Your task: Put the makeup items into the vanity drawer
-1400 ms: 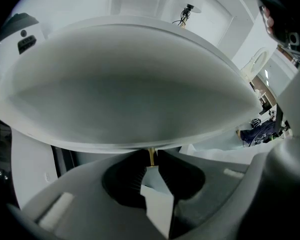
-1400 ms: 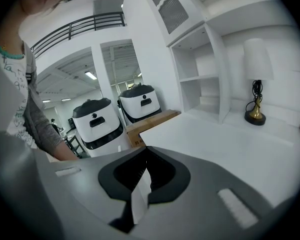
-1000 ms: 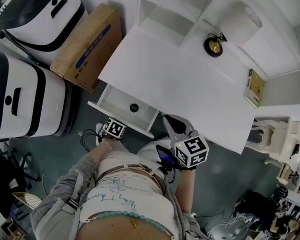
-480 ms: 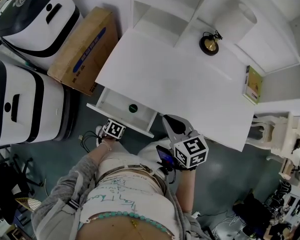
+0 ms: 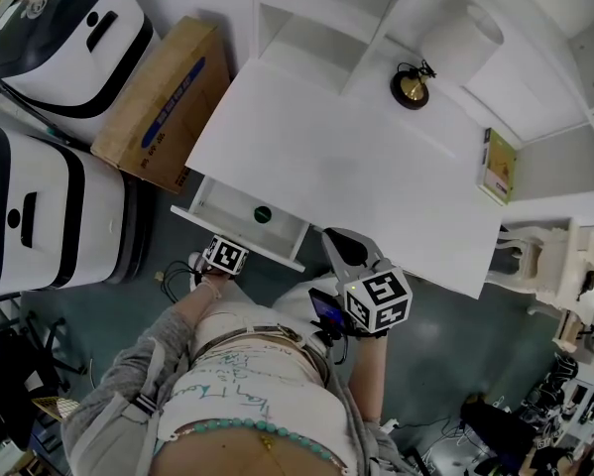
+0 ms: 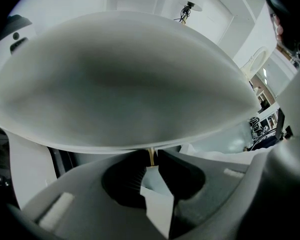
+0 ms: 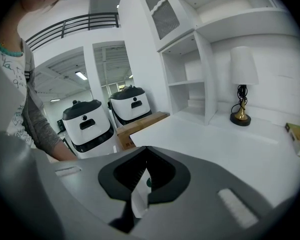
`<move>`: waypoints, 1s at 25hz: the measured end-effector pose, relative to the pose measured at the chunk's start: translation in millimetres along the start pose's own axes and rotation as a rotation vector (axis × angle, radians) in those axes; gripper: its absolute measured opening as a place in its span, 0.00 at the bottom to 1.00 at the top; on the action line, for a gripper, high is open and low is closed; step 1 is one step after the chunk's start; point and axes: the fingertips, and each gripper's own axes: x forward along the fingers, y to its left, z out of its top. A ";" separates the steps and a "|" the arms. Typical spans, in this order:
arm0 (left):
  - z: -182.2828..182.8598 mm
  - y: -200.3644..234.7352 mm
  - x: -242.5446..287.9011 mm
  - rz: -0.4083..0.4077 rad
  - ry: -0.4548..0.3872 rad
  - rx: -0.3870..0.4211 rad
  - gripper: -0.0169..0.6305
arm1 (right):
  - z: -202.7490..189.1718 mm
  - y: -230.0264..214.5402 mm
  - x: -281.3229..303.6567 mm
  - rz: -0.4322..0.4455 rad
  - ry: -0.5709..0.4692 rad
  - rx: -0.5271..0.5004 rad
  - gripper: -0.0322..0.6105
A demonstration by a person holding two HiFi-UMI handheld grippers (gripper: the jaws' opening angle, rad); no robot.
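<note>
The white vanity [image 5: 356, 167] has its left drawer [image 5: 209, 198] pulled open, and a small dark green round item [image 5: 263, 214] lies inside. My left gripper [image 5: 231, 242] is at the drawer's front panel. In the left gripper view that gripper [image 6: 151, 154] is shut on the drawer's small brass knob [image 6: 151, 157], and the panel [image 6: 119, 84] fills the picture. My right gripper [image 5: 328, 234] hangs below the vanity's front edge, right of the drawer. Its jaws [image 7: 146, 148] are shut with nothing held between them.
A small lamp with a dark and gold base [image 5: 410, 87] and a green-yellow box [image 5: 500, 167] stand on the vanity top, with shelves [image 5: 306, 18] behind. A cardboard box [image 5: 158, 92] and two white-and-black machines [image 5: 68, 28] stand at the left. A white chair [image 5: 554, 266] is at the right.
Only the head view has drifted slightly. Both grippers and the open drawer stay where they were.
</note>
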 end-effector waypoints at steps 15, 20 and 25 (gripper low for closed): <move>11.1 5.8 2.2 0.011 0.014 0.009 0.15 | -2.9 -11.3 -5.4 -0.038 -0.005 0.031 0.10; 12.5 6.7 3.3 0.010 0.032 0.006 0.15 | -6.7 -17.2 -10.6 -0.060 -0.004 0.044 0.10; 14.6 7.6 4.5 0.009 0.035 0.004 0.15 | -7.3 -19.8 -13.9 -0.074 -0.009 0.053 0.10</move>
